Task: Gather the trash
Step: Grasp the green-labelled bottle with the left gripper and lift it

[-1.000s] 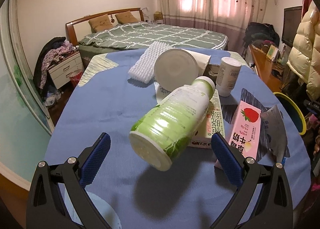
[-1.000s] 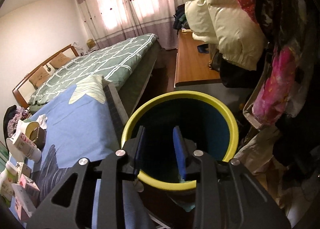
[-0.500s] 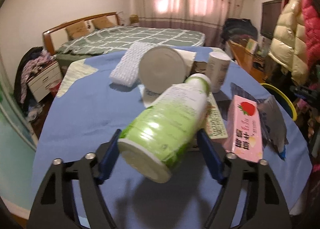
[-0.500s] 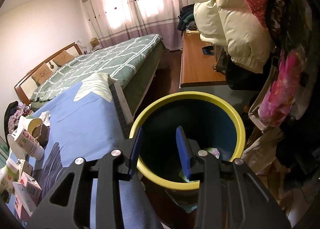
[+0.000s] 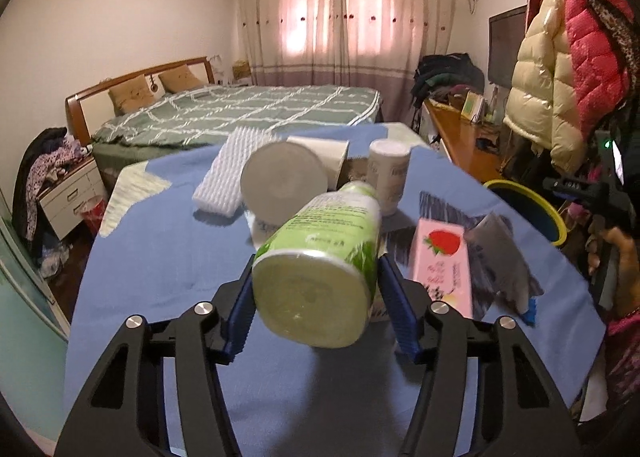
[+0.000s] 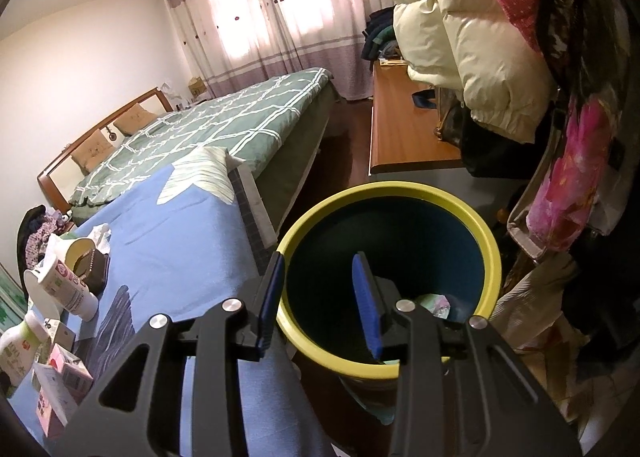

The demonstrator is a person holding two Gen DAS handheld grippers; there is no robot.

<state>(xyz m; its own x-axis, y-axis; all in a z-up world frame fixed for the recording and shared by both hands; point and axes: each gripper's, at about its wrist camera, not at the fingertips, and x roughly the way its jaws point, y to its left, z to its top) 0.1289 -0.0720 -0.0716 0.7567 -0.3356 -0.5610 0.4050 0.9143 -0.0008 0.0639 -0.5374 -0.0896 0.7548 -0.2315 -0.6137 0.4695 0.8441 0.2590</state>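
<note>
The left wrist view looks down across the blue table (image 5: 168,257) toward the bed (image 5: 240,113). The right wrist view faces the yellow-rimmed bin (image 6: 486,233); both share bed and bin.

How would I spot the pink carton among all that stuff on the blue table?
Start at the blue-covered table and find the green-and-white plastic bottle that sits between the blue pads of the left gripper. Just right of it lies a flat pink rectangular carton. It alone is pink, with a red strawberry printed on its top.

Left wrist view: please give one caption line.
Left gripper fingers closing around a green bottle above the blue table.
</note>
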